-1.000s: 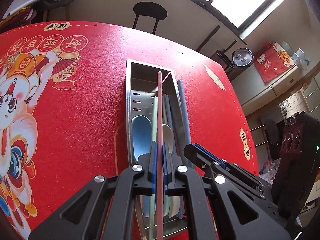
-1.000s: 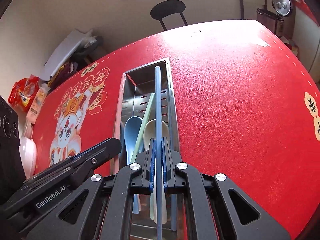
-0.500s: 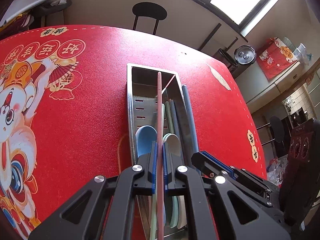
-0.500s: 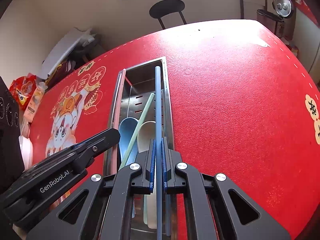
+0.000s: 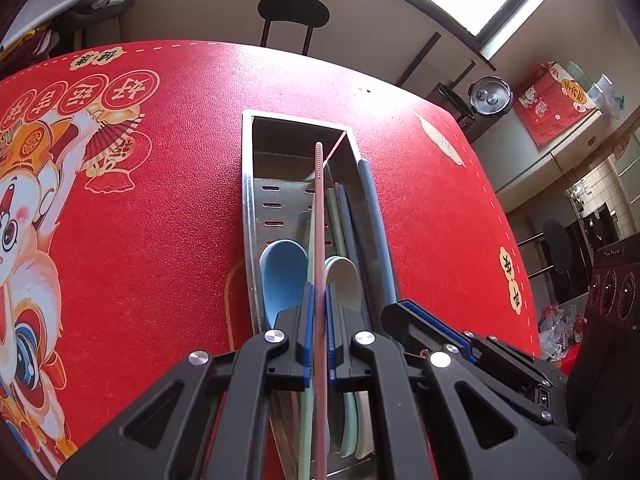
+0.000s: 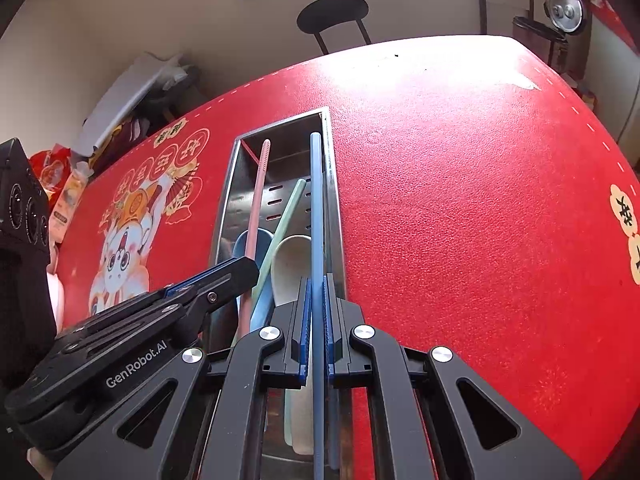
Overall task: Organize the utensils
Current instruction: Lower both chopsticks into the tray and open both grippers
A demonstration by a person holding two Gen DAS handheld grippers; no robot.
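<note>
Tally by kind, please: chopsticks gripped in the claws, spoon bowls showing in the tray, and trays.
Chopsticks gripped: 2, pink chopstick in the left claw, blue chopstick in the right claw
Spoon bowls showing: 2, blue spoon, cream spoon
Trays: 1, metal tray
Total: 5

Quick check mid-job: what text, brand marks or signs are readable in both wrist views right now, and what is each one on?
"GenRobot.AI": white lettering on the black body of the left gripper, seen in the right wrist view.
Chinese characters in round red medallions on the red tablecloth: upside down in the left wrist view, not readable.
Characters on cream flower badges at the tablecloth's right edge: too distorted to read.
Red bag in the background: print too small.
</note>
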